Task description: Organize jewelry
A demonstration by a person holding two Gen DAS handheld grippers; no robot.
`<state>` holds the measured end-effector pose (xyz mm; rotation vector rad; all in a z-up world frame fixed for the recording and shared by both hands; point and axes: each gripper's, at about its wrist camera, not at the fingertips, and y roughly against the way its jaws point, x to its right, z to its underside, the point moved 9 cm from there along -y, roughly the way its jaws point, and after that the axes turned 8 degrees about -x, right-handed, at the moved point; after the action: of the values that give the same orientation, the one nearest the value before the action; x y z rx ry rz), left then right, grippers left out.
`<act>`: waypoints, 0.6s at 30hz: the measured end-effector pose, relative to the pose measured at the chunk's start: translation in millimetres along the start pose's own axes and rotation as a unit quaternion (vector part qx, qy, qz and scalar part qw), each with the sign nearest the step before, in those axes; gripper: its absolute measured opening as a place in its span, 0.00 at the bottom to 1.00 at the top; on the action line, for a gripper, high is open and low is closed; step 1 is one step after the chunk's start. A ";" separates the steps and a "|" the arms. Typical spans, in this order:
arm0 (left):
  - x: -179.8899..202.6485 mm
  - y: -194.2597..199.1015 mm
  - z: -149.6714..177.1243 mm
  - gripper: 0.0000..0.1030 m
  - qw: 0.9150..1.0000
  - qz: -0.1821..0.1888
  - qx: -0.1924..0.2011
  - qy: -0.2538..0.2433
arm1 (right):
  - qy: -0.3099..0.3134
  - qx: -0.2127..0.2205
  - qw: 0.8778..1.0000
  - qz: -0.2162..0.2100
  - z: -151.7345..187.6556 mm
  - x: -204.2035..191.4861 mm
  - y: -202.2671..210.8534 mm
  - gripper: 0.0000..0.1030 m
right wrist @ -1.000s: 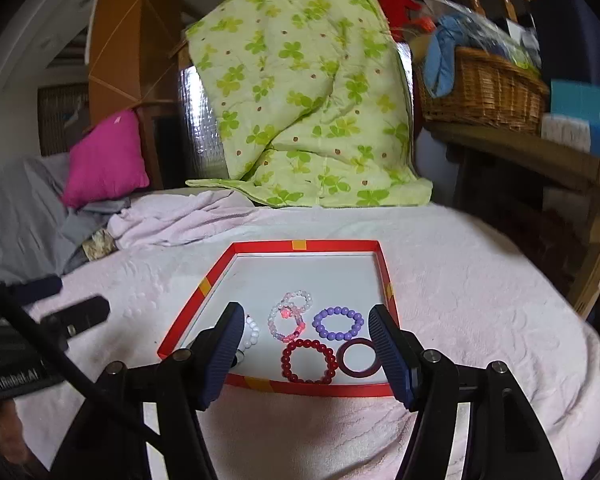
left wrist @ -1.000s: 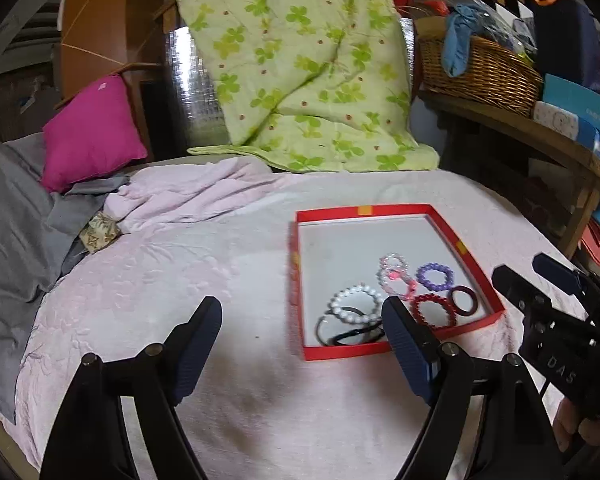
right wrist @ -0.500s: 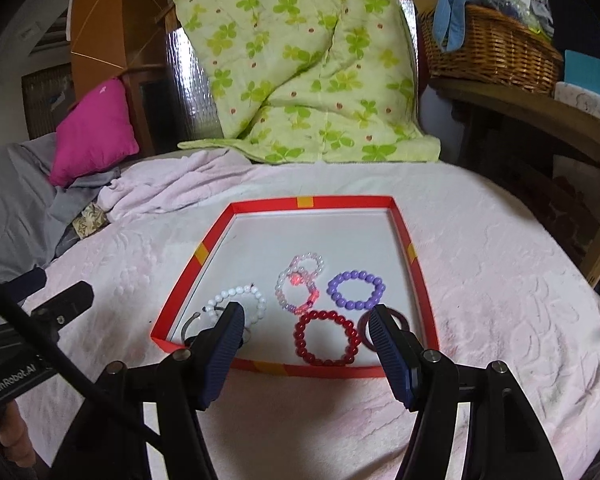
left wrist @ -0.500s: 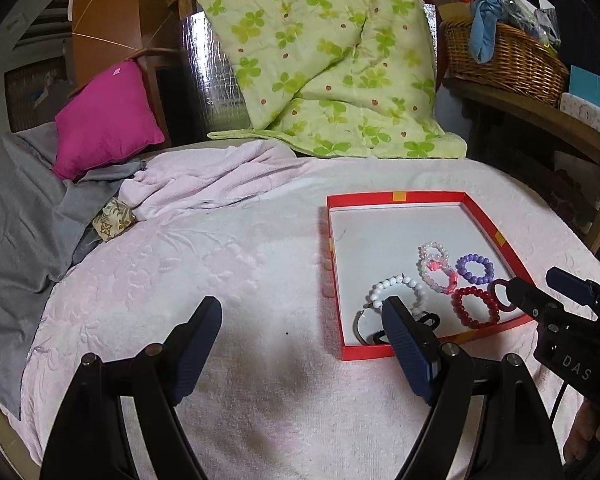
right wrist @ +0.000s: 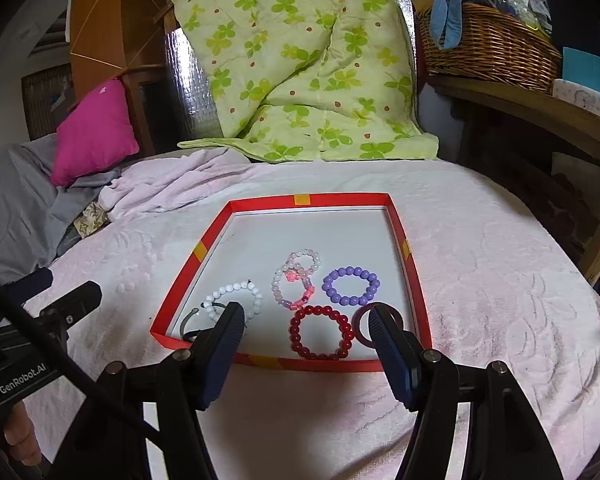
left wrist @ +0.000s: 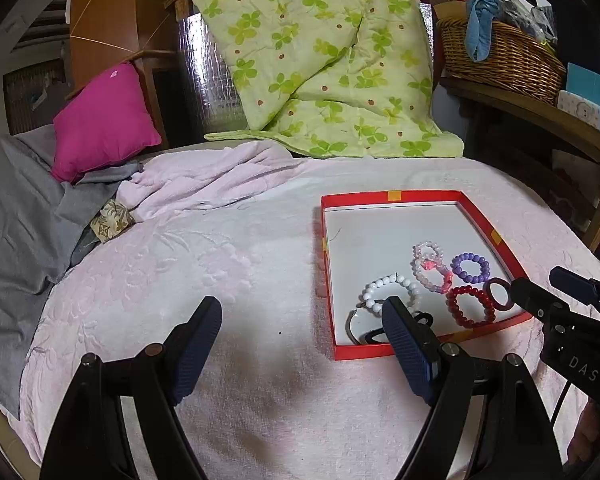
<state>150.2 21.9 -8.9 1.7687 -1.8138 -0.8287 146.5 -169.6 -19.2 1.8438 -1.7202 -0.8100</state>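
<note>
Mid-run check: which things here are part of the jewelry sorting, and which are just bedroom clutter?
Job: red tray; white bead bracelet; pink bead bracelet; purple bead bracelet; red bead bracelet; dark bangle; black band.

Lying about: magenta pillow; green clover quilt; wicker basket.

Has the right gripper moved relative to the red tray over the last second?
Yes. The right gripper has risen and tilted down: the red tray sits higher and fuller above its fingertips, and the red bead bracelet now lies between them.

Black grippers (right wrist: 306, 316) – ribbed navy pads (right wrist: 224, 344) – silver screws
</note>
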 end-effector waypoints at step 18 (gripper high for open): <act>7.7 -3.0 0.1 0.80 1.000 0.000 -0.005 -0.001 | -0.010 -0.013 1.000 -0.002 3.2 9.8 -0.5 0.66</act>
<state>151.8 14.3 -11.7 1.7632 -1.8068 -0.8386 144.8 -179.1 -22.8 1.8297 -1.7102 -0.8511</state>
